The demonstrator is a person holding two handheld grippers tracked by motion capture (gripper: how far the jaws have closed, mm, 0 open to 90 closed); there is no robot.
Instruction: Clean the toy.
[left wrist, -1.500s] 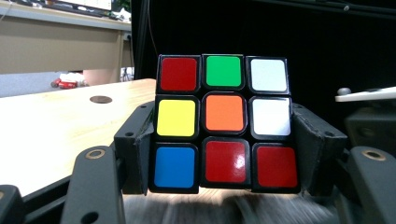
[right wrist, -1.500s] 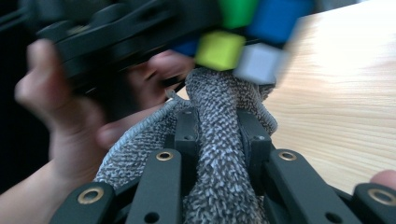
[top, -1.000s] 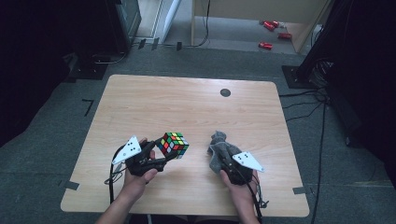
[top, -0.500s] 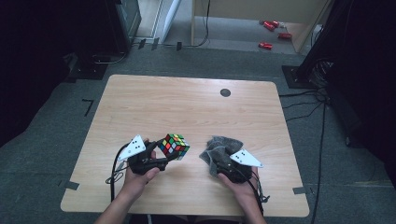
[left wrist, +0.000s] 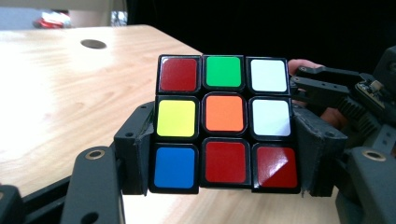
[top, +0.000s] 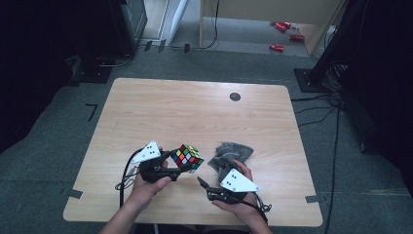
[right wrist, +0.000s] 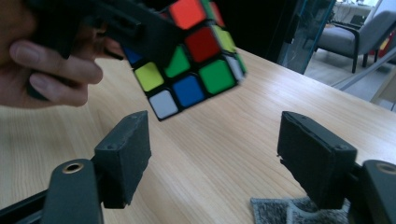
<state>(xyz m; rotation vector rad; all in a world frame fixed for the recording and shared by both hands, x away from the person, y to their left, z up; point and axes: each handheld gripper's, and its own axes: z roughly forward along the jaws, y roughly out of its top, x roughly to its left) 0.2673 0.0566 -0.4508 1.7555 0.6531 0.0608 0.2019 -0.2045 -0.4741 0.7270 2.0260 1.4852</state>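
Observation:
A scrambled Rubik's cube (top: 187, 157) is held just above the wooden table (top: 195, 112) near its front edge, and my left gripper (top: 179, 165) is shut on it. In the left gripper view the pads clamp the cube (left wrist: 224, 123) on both sides. A crumpled grey cloth (top: 231, 151) lies on the table right of the cube. My right gripper (top: 204, 187) sits in front of the cloth, pointing left toward the cube. Its jaws have just been opening, and nothing is between them (right wrist: 215, 158). The cube (right wrist: 191, 60) hangs ahead of them, and a corner of the cloth (right wrist: 289, 210) shows low right.
A dark round hole (top: 235, 96) sits in the tabletop near the far edge. Cables trail from both grippers over the front edge. Red objects (top: 280, 47) lie on the floor beyond the table, and dark equipment stands at both sides.
The right gripper let go of the grey cloth, opened, and moved left and toward the front edge. The cloth now lies loose on the table. The left gripper and cube barely moved.

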